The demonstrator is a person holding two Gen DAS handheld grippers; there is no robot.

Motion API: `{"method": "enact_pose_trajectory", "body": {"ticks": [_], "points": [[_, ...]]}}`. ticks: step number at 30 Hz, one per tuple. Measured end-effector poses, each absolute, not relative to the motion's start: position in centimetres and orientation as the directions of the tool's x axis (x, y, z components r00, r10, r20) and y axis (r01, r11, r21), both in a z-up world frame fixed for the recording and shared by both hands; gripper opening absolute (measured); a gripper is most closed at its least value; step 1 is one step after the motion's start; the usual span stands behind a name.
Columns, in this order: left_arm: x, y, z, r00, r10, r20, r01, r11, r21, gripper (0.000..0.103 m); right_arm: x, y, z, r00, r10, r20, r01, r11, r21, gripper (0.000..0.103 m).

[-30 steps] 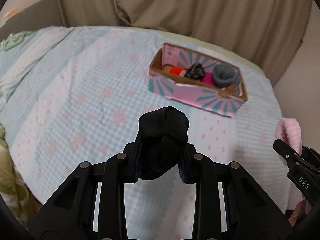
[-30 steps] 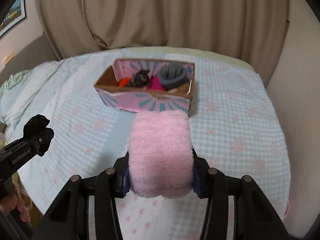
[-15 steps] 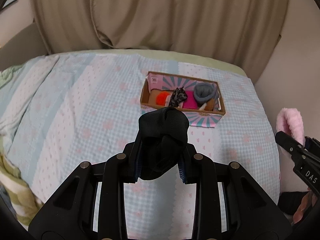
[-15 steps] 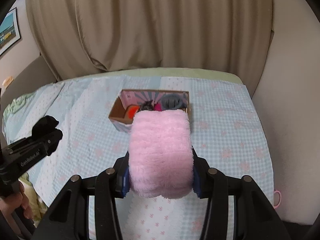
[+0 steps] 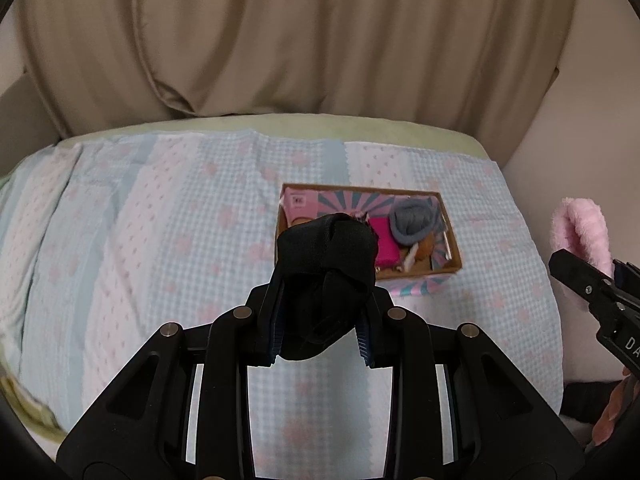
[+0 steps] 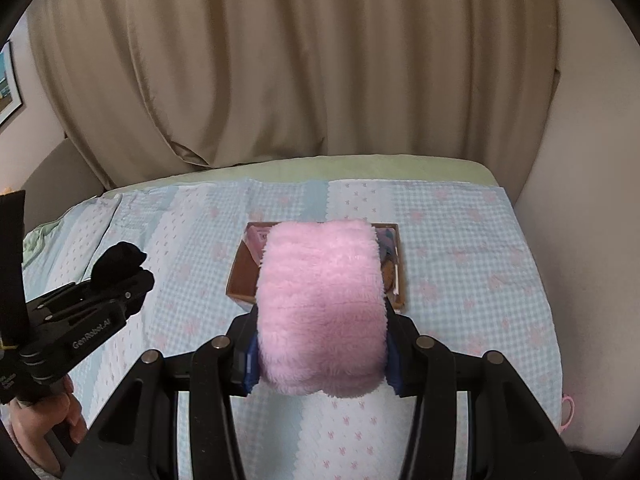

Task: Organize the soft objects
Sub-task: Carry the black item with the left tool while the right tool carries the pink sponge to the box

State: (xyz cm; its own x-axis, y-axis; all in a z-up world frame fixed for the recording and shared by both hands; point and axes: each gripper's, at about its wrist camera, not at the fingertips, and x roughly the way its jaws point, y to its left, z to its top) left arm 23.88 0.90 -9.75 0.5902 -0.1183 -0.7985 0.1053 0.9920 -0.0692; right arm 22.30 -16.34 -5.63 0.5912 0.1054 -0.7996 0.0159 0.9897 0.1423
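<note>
My left gripper [image 5: 320, 320] is shut on a black sock bundle [image 5: 326, 264] and holds it in the air above the bed. My right gripper [image 6: 322, 352] is shut on a fluffy pink soft item [image 6: 320, 300], also held above the bed. An open cardboard box [image 5: 448, 240] with pink and teal sides lies on the bedspread beyond both grippers. It holds a grey roll [image 5: 414, 220], a magenta piece [image 5: 384, 244] and other soft items. In the right wrist view the pink item hides most of the box [image 6: 240, 280].
The bed has a light blue and pink checked spread [image 5: 160, 240]. A beige curtain [image 5: 300, 40] hangs behind it. A wall runs along the bed's right side [image 6: 580, 200]. A small pink loop [image 6: 568, 412] lies at the bed's right edge.
Both grippers have pulled back and risen from the box, which now looks smaller and farther away. Each keeps hold of its soft item.
</note>
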Motion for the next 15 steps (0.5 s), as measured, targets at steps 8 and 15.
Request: {"method": "enact_pose_trajectory", "body": {"ticks": [8,15], "points": [[33.6,0.6,-13.4,0.516,-0.140,-0.845,0.142,0.987,-0.077,0.026,30.7,-15.9,-8.7,0.515,0.127,-0.848,0.026,0.986,0.164,0.044],[39.9,-1.3,-18.9,0.417,-0.141,-0.898,0.187,0.980,-0.067,0.026,37.8,-16.6,-13.8,0.412,0.182,-0.893,0.041,0.975,0.217,0.044]]}}
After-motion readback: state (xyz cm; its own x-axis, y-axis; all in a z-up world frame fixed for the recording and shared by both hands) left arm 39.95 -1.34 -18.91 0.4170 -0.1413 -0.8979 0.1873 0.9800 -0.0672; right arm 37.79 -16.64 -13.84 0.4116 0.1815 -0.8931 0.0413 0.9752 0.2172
